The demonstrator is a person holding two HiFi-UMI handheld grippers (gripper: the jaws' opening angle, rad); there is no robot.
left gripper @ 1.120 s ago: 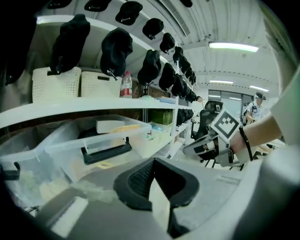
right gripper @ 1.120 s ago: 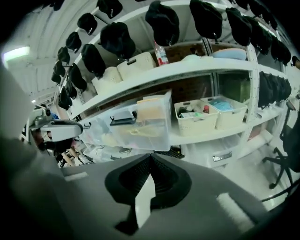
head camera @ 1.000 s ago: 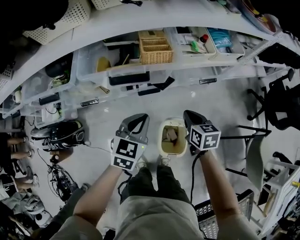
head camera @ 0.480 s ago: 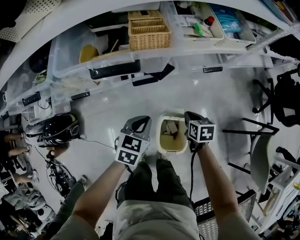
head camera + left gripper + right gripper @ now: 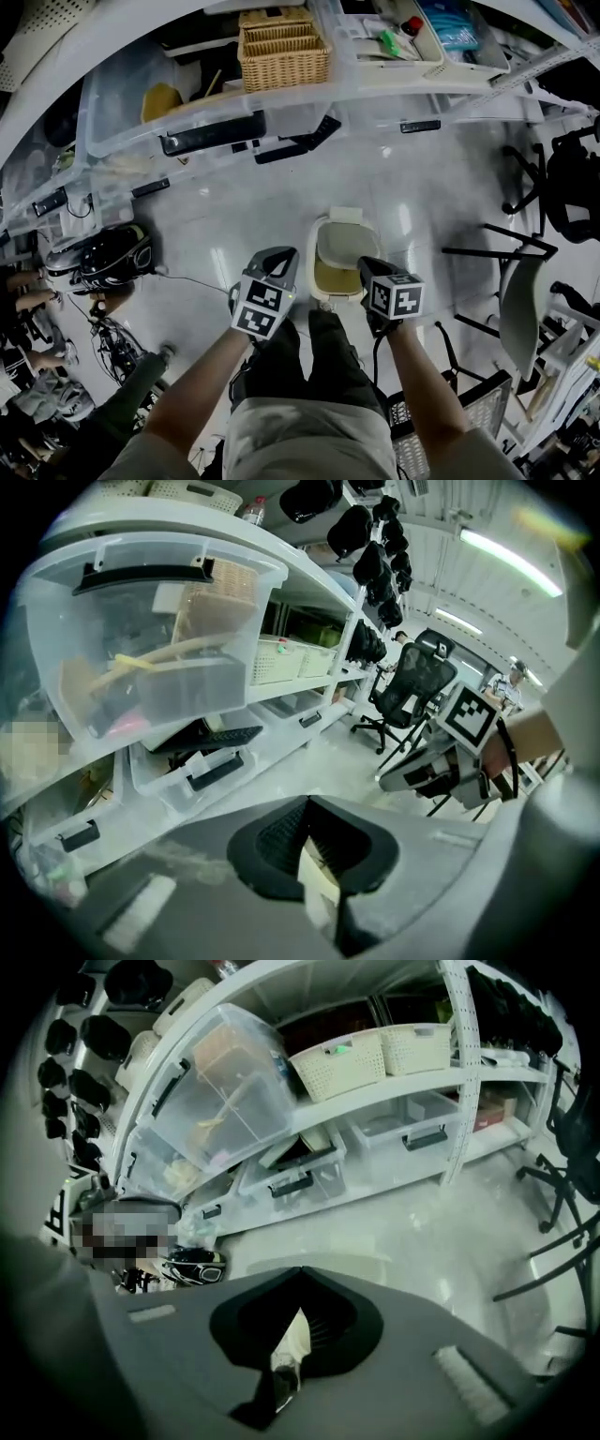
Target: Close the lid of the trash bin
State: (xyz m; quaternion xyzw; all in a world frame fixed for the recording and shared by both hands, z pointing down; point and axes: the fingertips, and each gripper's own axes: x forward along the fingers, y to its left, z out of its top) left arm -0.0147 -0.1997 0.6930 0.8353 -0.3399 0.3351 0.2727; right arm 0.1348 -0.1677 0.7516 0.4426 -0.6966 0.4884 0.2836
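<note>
In the head view a small cream trash bin (image 5: 323, 286) stands on the pale floor between my two grippers. Its grey-white swing lid (image 5: 339, 246) lies tilted over most of the opening, and a yellowish strip of the inside shows at the near side. My left gripper (image 5: 278, 255) is shut and empty just left of the bin. Shut as well, my right gripper (image 5: 367, 266) sits at the bin's near right rim. The left gripper view shows the right gripper (image 5: 441, 761) across from closed jaws. A cream bin edge (image 5: 323, 1262) peeks past the jaws in the right gripper view.
White shelving (image 5: 281, 103) with clear storage boxes and a wicker basket (image 5: 284, 47) runs along the far side. A black helmet (image 5: 112, 258) and cables lie on the floor to the left. Black chair legs (image 5: 487, 253) and a wire crate (image 5: 469, 412) stand to the right.
The lid has swung down over the bin, hiding the rubbish that showed inside. Both grippers have drawn back toward the person, the right one lowest, and the view has shifted.
</note>
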